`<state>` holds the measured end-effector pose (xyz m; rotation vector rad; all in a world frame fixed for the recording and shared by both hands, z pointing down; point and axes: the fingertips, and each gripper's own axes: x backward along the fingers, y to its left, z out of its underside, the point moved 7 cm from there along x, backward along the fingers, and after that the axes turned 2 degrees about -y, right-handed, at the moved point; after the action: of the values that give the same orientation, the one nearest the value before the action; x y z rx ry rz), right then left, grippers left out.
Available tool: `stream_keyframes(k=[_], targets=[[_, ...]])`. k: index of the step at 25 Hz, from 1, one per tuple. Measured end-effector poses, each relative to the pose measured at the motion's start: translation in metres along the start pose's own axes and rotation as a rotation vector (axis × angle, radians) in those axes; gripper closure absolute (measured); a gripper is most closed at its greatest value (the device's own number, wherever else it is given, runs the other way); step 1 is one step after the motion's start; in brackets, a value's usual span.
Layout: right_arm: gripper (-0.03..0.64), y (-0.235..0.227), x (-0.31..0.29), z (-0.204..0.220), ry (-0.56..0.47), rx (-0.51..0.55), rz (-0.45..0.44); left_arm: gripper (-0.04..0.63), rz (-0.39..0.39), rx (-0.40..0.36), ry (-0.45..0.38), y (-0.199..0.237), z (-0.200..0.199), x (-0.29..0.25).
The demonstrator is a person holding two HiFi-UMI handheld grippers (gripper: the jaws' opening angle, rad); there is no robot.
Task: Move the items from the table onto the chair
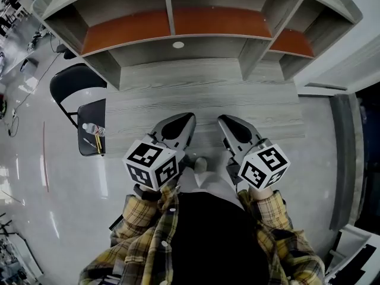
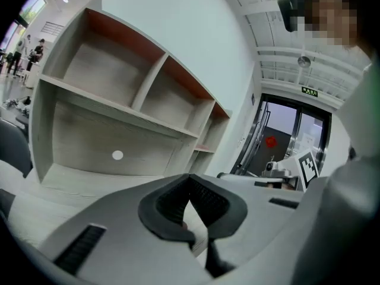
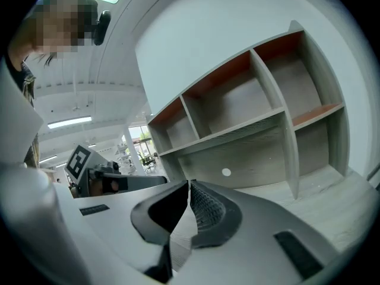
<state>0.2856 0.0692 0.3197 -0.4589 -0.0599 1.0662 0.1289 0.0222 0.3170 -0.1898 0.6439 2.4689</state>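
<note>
The black folding chair (image 1: 88, 140) stands left of the table, and a clear plastic bottle (image 1: 94, 129) and some small items lie on its seat. The grey wooden table (image 1: 202, 91) shows no items on its top. My left gripper (image 1: 189, 117) and right gripper (image 1: 221, 119) hover side by side over the table's near edge, pointing at the shelf. In the left gripper view the left gripper (image 2: 190, 181) has its jaws together with nothing between them. In the right gripper view the right gripper (image 3: 189, 184) is likewise shut and empty.
An open shelf unit (image 1: 172, 22) with orange-backed compartments stands on the far side of the table, a white round cap (image 1: 178, 44) on its back panel. Glossy floor (image 1: 53, 177) lies around the chair. A wall and a door frame run along the right.
</note>
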Motion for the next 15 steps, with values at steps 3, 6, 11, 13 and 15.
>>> stream_keyframes(k=[3,6,11,13,15], targets=[[0.594,-0.006,0.008,-0.003,-0.016,0.008,0.037,0.591,0.031,-0.017,0.006,-0.001,-0.008,-0.008],[0.597,-0.009,0.008,-0.006,-0.014,0.000,0.068,0.591,0.040,-0.022,0.013,0.005,-0.016,-0.013],[0.597,-0.011,0.003,-0.013,-0.010,0.012,0.079,0.591,0.028,-0.051,0.015,0.013,-0.026,-0.018],[0.597,-0.009,-0.002,-0.017,-0.007,0.026,0.079,0.592,0.021,-0.047,0.007,0.017,-0.029,-0.016],[0.598,-0.007,-0.006,-0.019,-0.003,0.037,0.074,0.591,0.020,-0.028,-0.005,0.022,-0.029,-0.012]])
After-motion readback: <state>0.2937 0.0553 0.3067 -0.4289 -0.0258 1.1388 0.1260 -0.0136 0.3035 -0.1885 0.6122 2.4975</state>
